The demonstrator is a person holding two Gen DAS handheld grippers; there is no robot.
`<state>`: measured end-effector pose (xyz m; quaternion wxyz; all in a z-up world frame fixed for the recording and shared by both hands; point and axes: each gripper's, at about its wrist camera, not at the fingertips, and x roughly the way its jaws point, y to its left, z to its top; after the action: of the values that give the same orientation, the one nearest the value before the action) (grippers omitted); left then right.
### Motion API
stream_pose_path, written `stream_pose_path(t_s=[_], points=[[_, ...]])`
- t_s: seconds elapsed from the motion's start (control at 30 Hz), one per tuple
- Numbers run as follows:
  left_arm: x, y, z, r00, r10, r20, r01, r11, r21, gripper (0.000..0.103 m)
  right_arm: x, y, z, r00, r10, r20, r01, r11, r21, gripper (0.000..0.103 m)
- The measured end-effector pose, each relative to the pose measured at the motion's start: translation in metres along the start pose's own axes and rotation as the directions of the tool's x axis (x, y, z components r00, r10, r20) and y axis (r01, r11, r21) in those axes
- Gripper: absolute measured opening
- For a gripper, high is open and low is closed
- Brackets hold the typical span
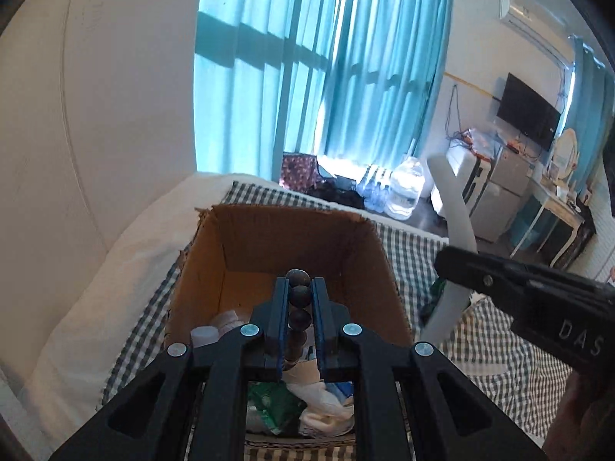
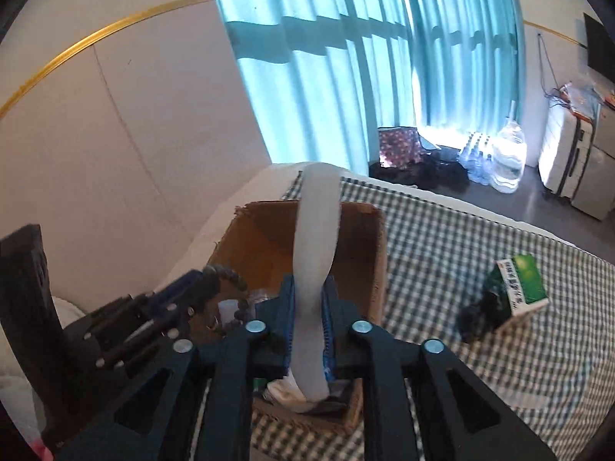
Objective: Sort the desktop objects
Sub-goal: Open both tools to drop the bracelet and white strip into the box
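Dark wooden beads, strung as a bracelet (image 1: 299,307), sit pinched between the blue-lined pads of the left gripper (image 1: 299,288), whose jaws are clamped on the string so that the beads stand in a column between them. The white strip (image 2: 315,269), flat and stiff-looking, runs up between the pads of the right gripper (image 2: 309,292); the jaws lie close against both of its faces, but whether they press on it cannot be told. Its upper end rises past the far rim of the cardboard box (image 2: 369,238).

Both grippers hang above the open box, which already contains a green packet (image 1: 275,407), crumpled white plastic (image 1: 326,403) and a small white bottle (image 1: 205,336). The box stands on a green-and-white checked cloth (image 2: 442,230) spread over a bed, near the cloth's far left corner. Toward the right edge of the cloth, well apart from the box, a green and white carton (image 2: 519,284) lies tilted, touching a dark clump (image 2: 474,320) I cannot identify.
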<state>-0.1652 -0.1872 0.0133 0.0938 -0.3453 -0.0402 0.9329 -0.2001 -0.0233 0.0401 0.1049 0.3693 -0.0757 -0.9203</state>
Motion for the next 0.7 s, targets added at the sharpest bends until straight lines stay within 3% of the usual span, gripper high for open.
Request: stream_pose_path(t_s=[0.03,0.07,0.1,0.13,0.17,0.2,0.3,0.47,0.57,0.7], points=[[0.003,0.002,-0.002,1.0,-0.002,-0.011,0.002,1.0,-0.001,0.02,0.004,0.002,0.001,1.0,-0.006,-0.003,0.006,1.0,-0.003,0.02],[0.004,0.003,-0.005,1.0,-0.005,-0.023,0.005,1.0,-0.006,0.042,0.008,0.004,0.003,1.0,-0.017,-0.006,0.017,1.0,-0.009,0.031],[0.008,0.004,-0.008,0.999,0.001,-0.047,-0.001,1.0,-0.017,0.058,0.01,0.005,0.004,0.999,-0.033,-0.006,0.033,0.999,-0.013,0.049],[0.011,0.007,-0.01,0.998,0.016,-0.064,-0.018,0.999,-0.034,0.078,0.009,0.005,0.004,0.999,-0.049,0.003,0.049,0.999,-0.007,0.058],[0.011,0.009,-0.013,0.998,0.025,-0.062,-0.029,0.998,-0.052,0.079,0.005,0.004,0.005,0.998,-0.065,0.023,0.064,0.998,0.007,0.067],[0.011,0.012,-0.017,0.998,0.025,-0.063,-0.029,0.997,-0.066,0.08,0.001,0.001,0.006,0.996,-0.072,0.047,0.071,0.997,0.027,0.069],[0.011,0.013,-0.025,0.994,0.038,-0.102,-0.046,0.996,-0.072,0.081,-0.007,-0.008,0.008,0.996,-0.072,0.055,0.069,0.995,0.068,0.069],[-0.001,0.004,-0.037,0.991,0.035,-0.127,-0.041,0.998,-0.045,0.091,-0.036,-0.038,-0.004,0.983,-0.163,0.087,0.154,0.982,0.107,0.072],[-0.009,-0.007,-0.037,0.994,0.039,-0.106,-0.04,0.999,-0.008,0.101,-0.057,-0.067,-0.023,0.965,-0.244,0.092,0.232,0.965,0.125,0.077],[-0.017,-0.023,-0.039,0.994,0.032,-0.106,-0.031,0.999,0.01,0.102,-0.085,-0.114,-0.062,0.92,-0.39,0.042,0.382,0.914,0.139,0.077]])
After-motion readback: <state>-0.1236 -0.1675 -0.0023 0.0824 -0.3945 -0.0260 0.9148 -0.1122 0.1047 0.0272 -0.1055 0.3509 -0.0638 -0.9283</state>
